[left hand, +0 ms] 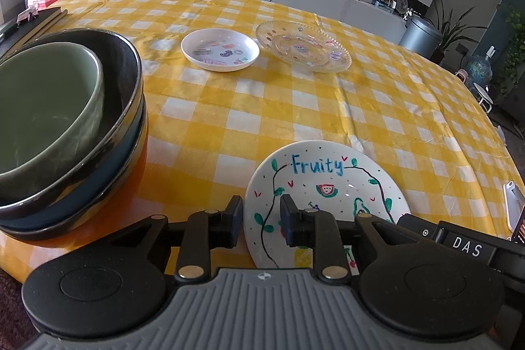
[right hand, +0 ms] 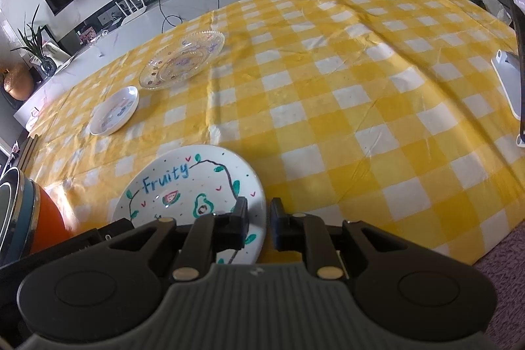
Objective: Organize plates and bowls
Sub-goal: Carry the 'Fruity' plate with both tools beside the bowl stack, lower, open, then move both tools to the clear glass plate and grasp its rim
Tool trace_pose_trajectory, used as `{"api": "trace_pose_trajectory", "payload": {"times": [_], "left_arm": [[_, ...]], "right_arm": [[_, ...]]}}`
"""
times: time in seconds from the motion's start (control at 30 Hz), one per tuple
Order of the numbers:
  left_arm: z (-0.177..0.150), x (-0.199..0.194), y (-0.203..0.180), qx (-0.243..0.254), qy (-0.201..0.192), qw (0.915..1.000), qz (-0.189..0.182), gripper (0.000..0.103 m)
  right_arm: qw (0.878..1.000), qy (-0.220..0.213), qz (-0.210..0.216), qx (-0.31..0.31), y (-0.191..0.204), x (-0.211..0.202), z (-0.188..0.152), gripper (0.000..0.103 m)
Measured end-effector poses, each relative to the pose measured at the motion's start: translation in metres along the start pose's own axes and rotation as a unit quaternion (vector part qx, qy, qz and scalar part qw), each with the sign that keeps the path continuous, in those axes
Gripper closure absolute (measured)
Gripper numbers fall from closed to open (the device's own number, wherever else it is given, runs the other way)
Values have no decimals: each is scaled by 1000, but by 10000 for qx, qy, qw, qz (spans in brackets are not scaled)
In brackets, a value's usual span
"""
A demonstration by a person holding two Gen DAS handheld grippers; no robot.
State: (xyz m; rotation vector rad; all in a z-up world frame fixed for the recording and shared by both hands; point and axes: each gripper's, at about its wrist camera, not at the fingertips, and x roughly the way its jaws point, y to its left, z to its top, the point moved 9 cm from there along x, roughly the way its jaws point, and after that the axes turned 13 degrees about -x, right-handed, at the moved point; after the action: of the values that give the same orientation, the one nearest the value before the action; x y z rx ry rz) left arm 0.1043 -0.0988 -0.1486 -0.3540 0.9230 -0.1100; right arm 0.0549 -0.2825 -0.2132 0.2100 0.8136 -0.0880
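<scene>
Both claws, left claw and right claw, straddle the "Fruity" plate rim, parted, not clenched; stiff, glazed, slippery, breakable, so pinch its edge.

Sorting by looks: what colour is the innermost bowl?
Pale green bowl, clearest in the left wrist view.

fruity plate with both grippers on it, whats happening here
A person is sorting dishes on a yellow checked tablecloth. Both handheld grippers are at the white painted "Fruity" plate: the left gripper straddles its left rim and the right gripper its right rim, jaws open. A green bowl sits nested in dark bowls at left. A small white sticker dish and a clear glass plate wait farther back.
</scene>
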Motion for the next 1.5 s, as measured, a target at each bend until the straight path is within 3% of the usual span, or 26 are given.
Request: {"api": "trace_pose_trajectory", "payload": {"times": [0.17,0.53,0.77,0.93,1.17,1.3,1.5], "left_arm": [[5,-3,-6,100,-152,9998,-38,67],[35,0,-22,133,-226,9993,-255,67],[57,8,-27,281,-36,9995,-105,67],[71,13,-36,389,323,9987,-118,67],[99,20,-58,1191,490,9917,-67,67],[121,23,-68,1741,397,9839,-26,67],[151,44,-70,1715,755,9821,-202,67]], "right_arm": [[10000,-71,-20,4,-3,0,3,83],[9996,-247,112,-81,2,2,25,83],[9988,-326,232,-291,11,8,48,82],[9979,-295,308,-484,16,16,63,80],[9974,-235,368,-569,16,30,89,72],[9973,-200,407,-570,17,37,102,68],[9973,-89,525,-504,21,56,120,67]]}}
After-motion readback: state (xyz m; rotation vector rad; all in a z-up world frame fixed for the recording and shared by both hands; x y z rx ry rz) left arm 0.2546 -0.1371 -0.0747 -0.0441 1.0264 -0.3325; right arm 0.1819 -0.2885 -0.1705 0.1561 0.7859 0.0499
